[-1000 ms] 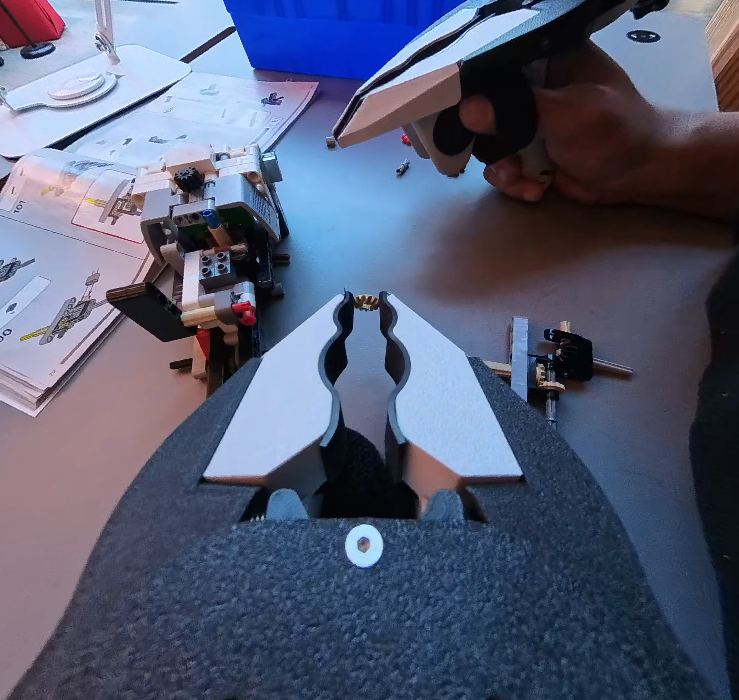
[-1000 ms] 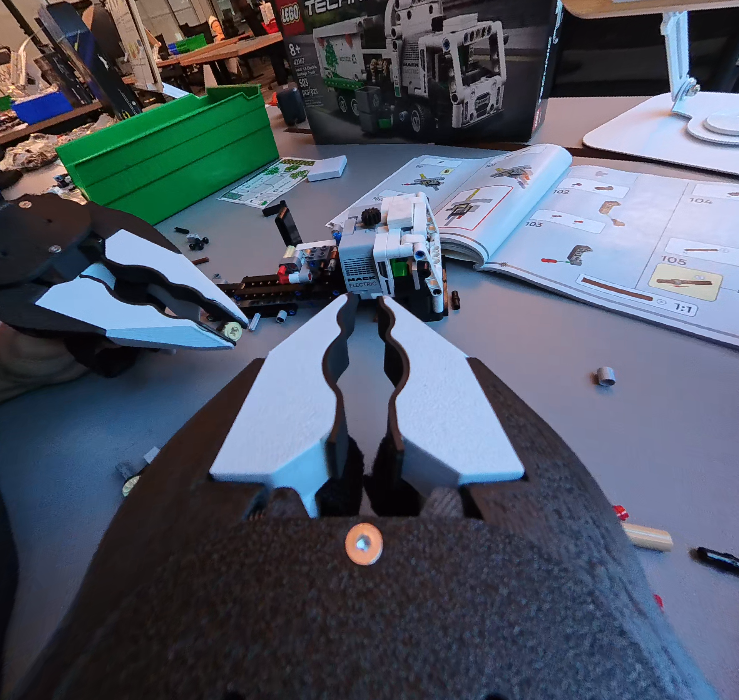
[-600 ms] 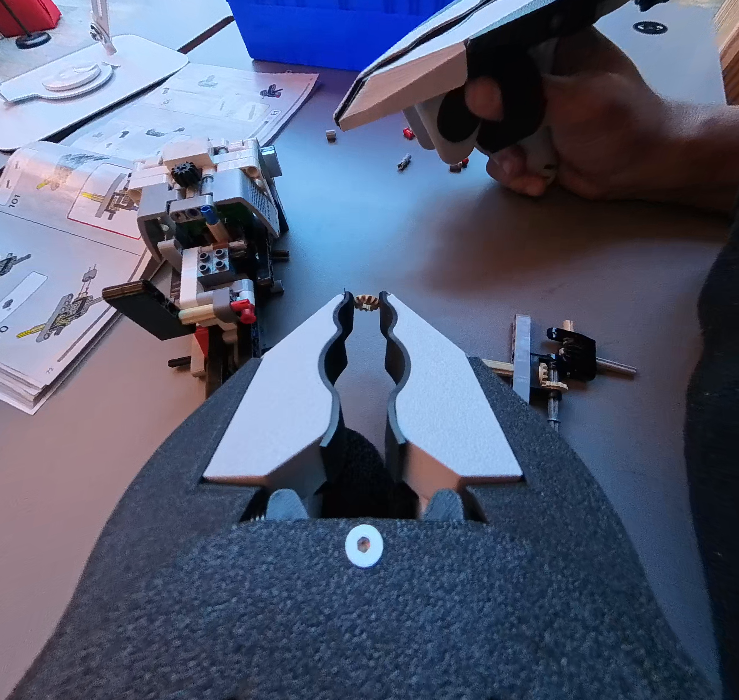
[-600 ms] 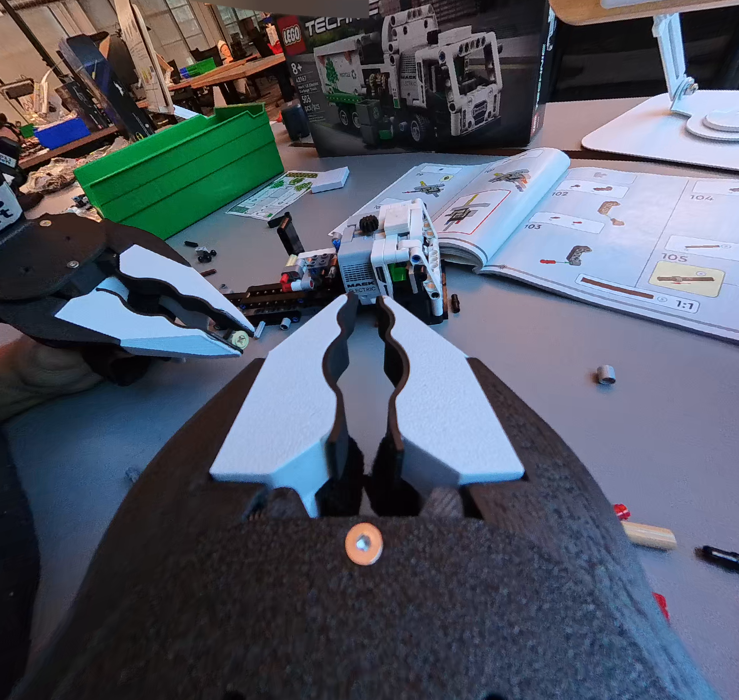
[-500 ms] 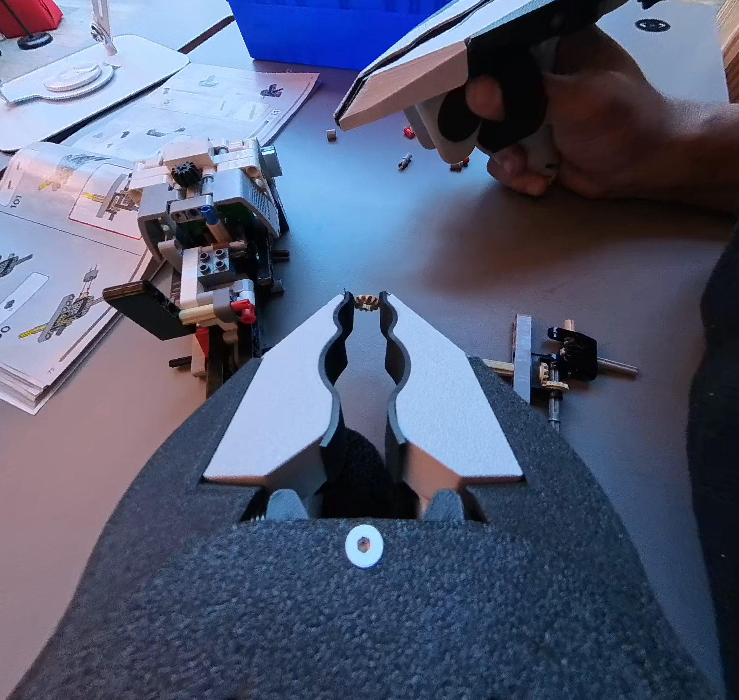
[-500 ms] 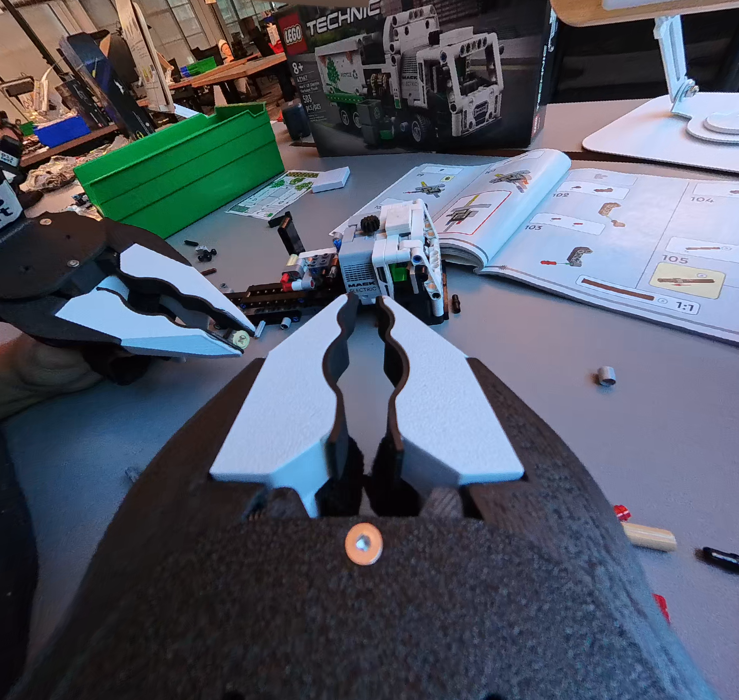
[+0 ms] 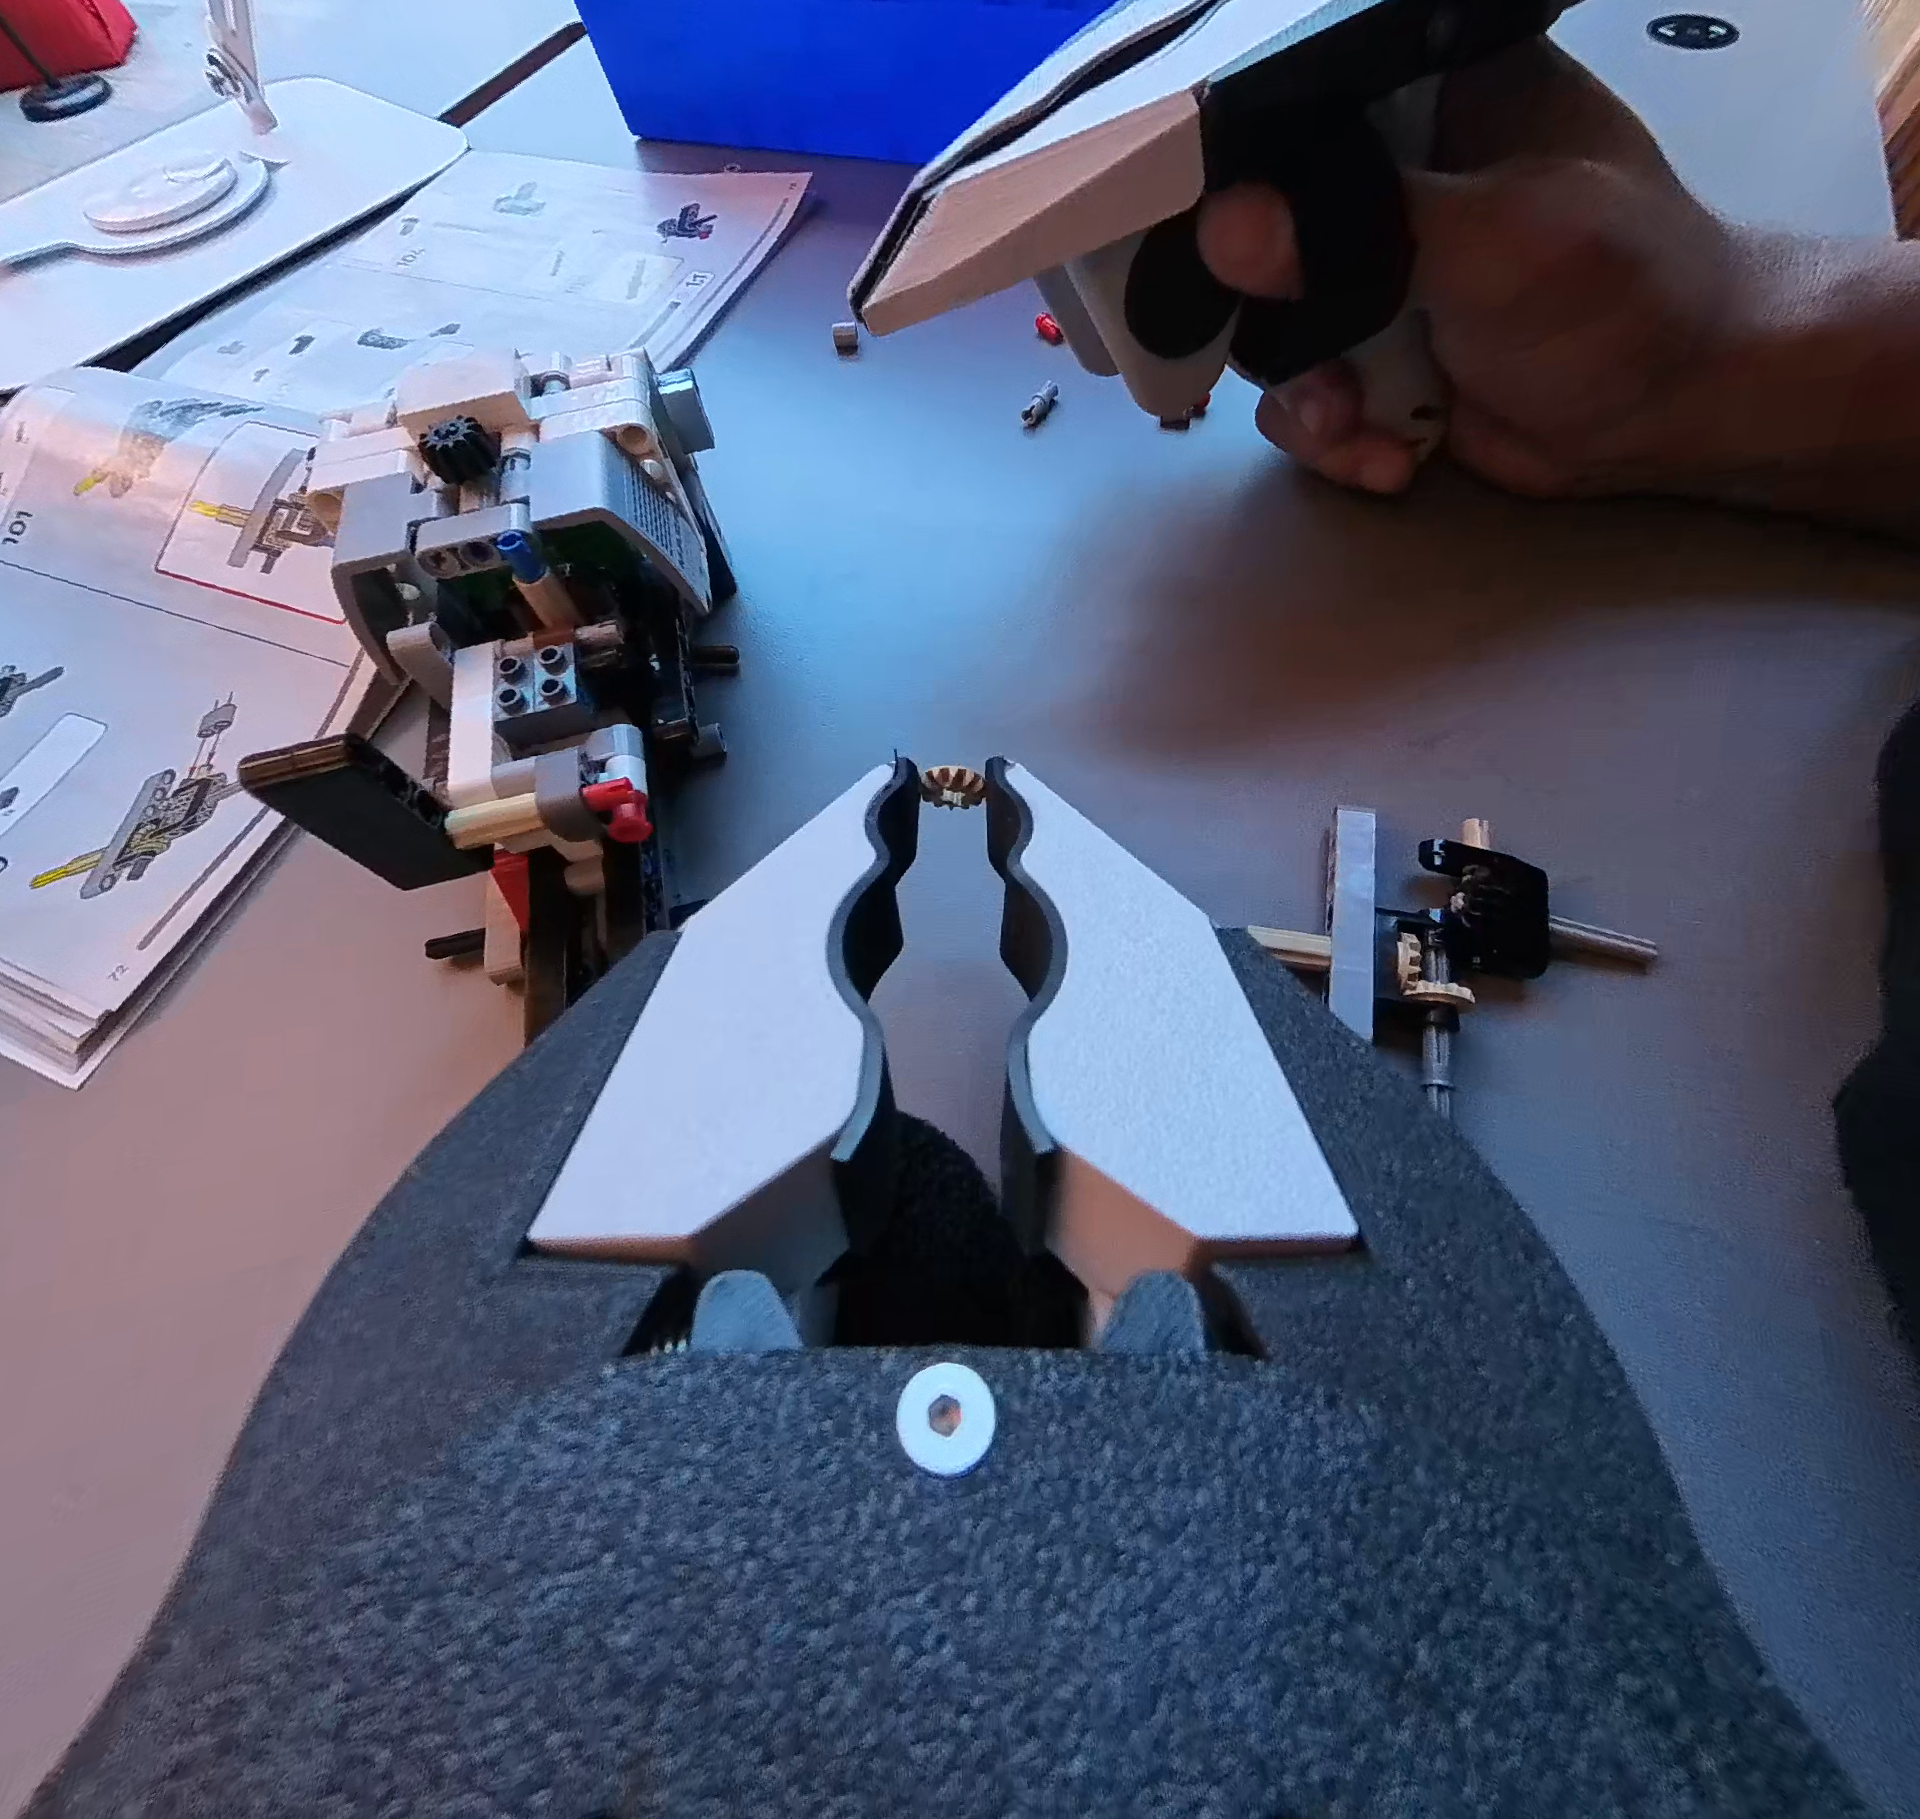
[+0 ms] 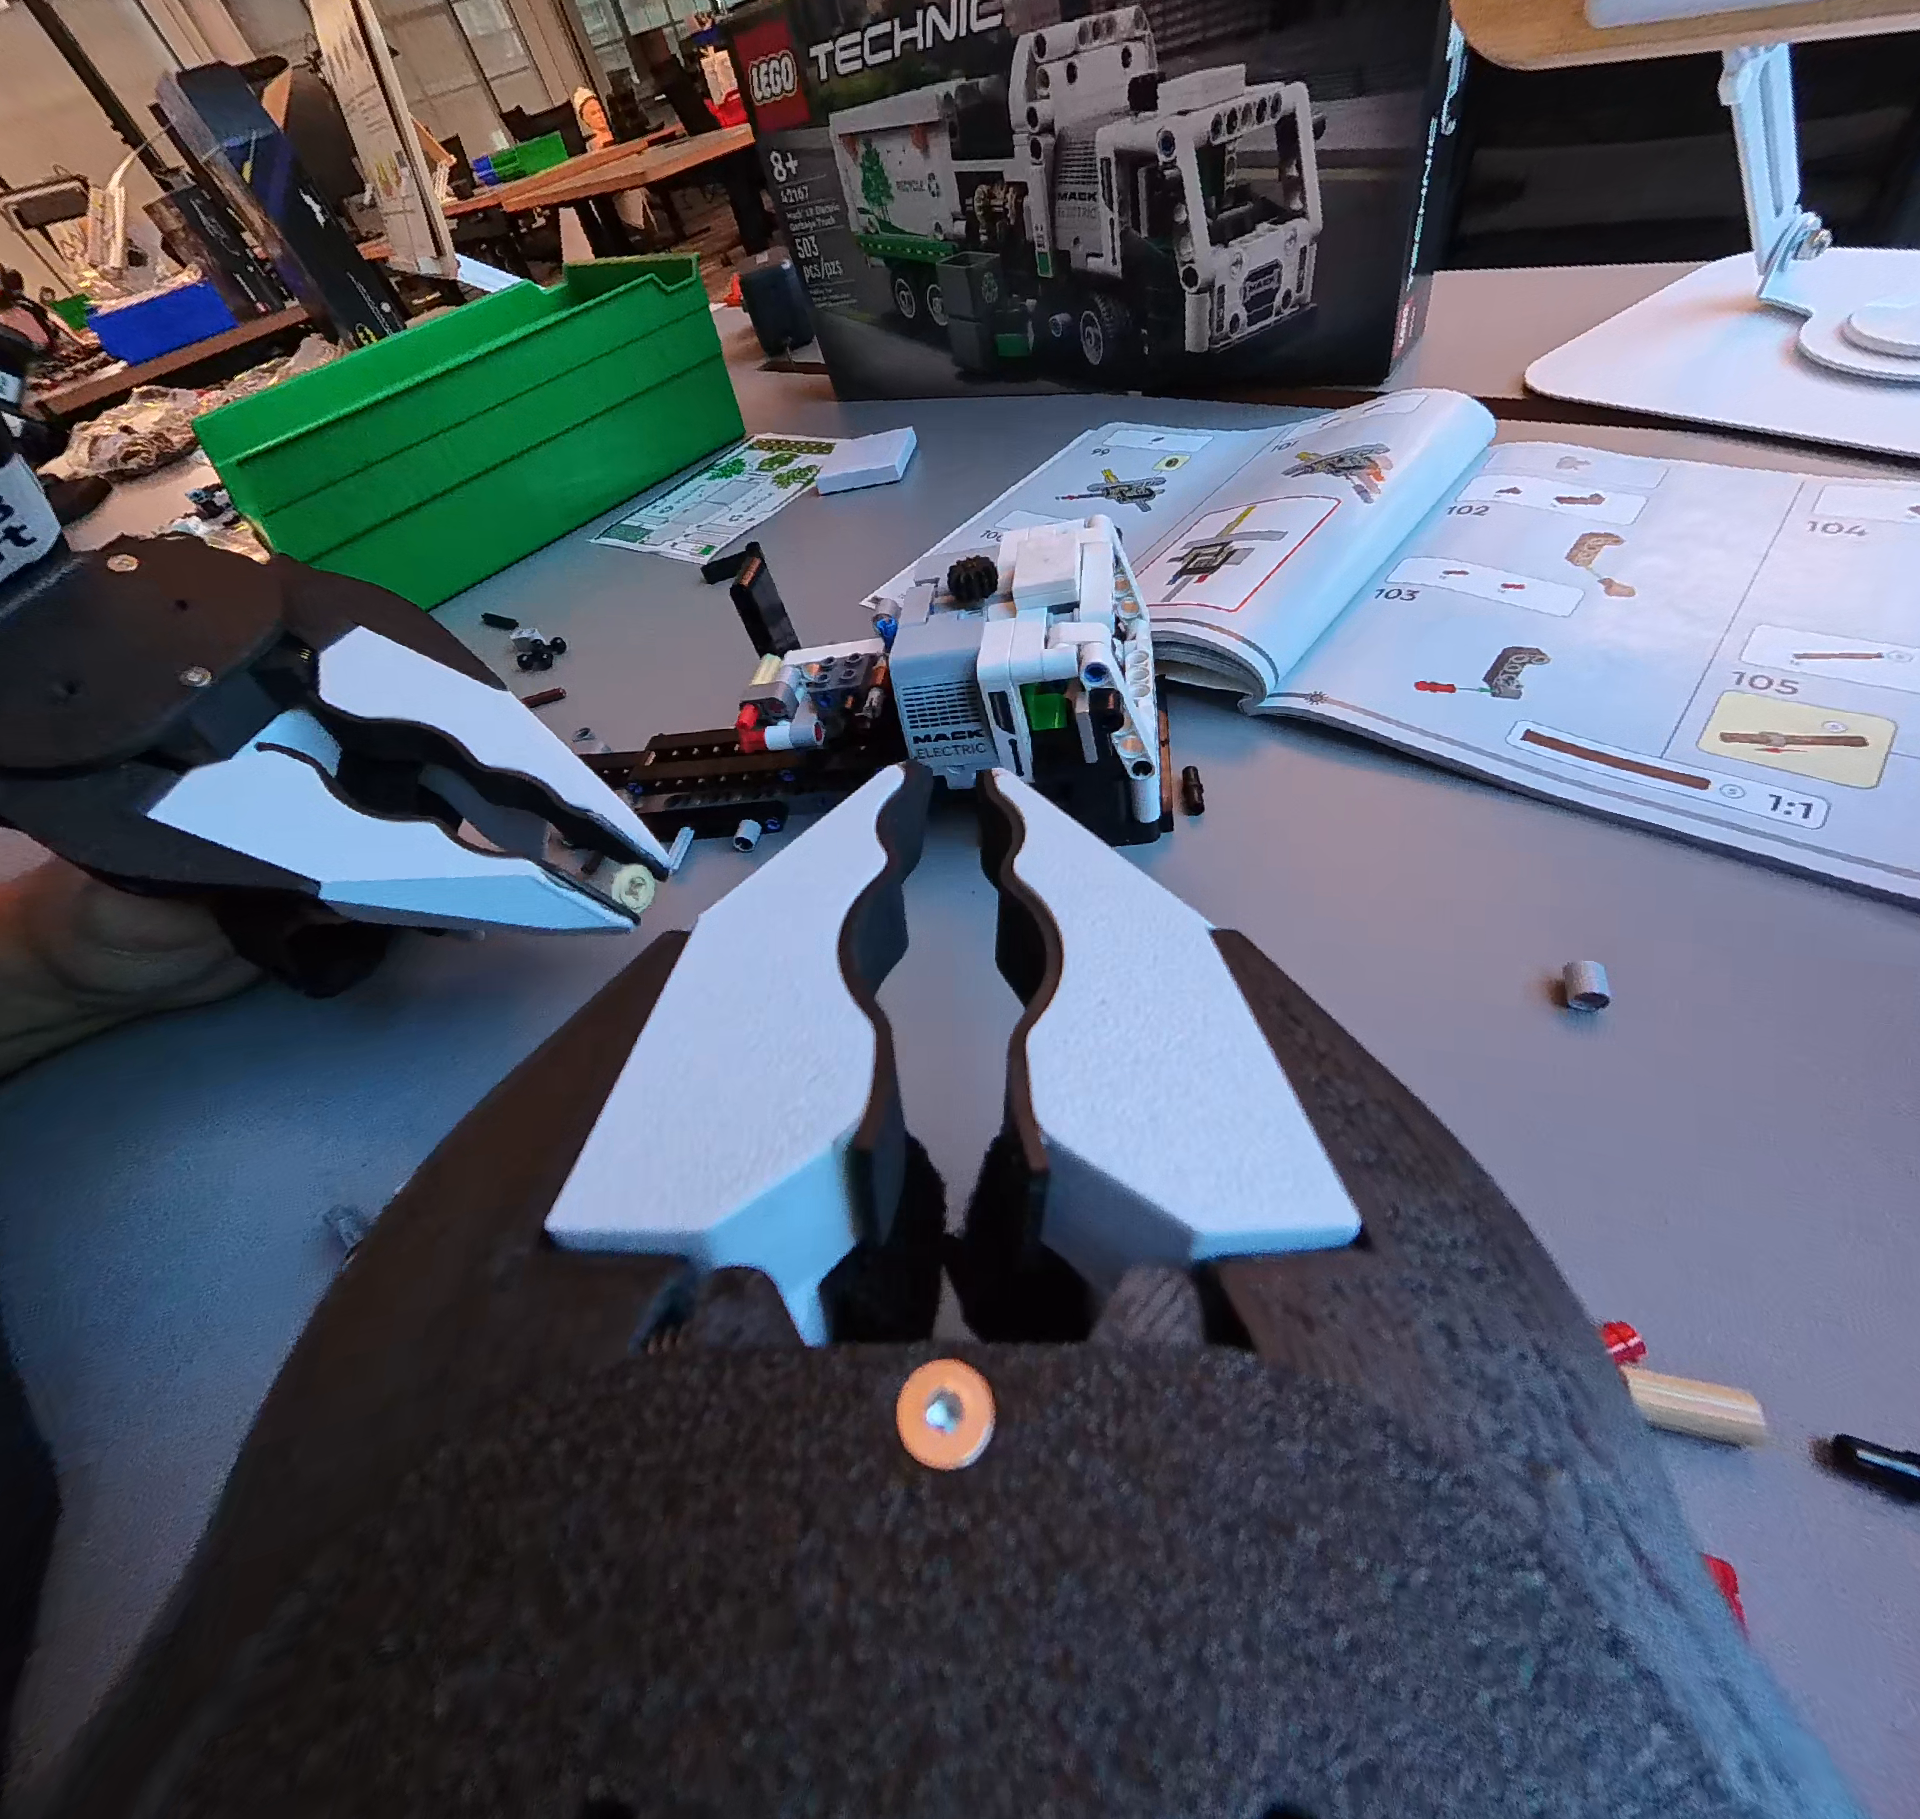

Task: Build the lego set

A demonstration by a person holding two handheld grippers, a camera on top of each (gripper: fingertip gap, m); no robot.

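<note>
Glossy paper manual (image 7: 156, 626) lies open at far left of the left wrist view, thick stack, flat on the matte grey table (image 7: 987, 543). Just right of it, partly on its edge: the truck build (image 7: 520, 626), blocky grey/white studded plastic with a black toothed gear on top, a blue pin, a red pin and a flat black panel sticking out low on the left.

Centre: left gripper (image 7: 943, 782), coarse black textured body, smooth pale wedge fingers with wavy black inner edges. The tips are clamped on a small tan bevel gear (image 7: 943, 785), toothed, held off the table. Only the tips grip; the rest of the finger gap is empty.

Right of it: a loose sub-assembly (image 7: 1444, 928) lying flat, with a grey beam, black connector, tan gears and thin axles crossing.

Upper right: right gripper (image 7: 862, 309), gripped by a hand (image 7: 1507, 315), raised over the table, tip near a small grey bush (image 7: 848, 339). From this angle its fingers look nearly edge-on. The right wrist view shows them a narrow gap apart, nothing between, pointing at the truck cab (image 8: 997, 689); I can't tell if the tips touch it.

That view also shows a ribbed green bin (image 8: 468, 429) on the left, the set box (image 8: 1091, 180) behind the truck, and a tan axle (image 8: 1694, 1406) at lower right.
</note>
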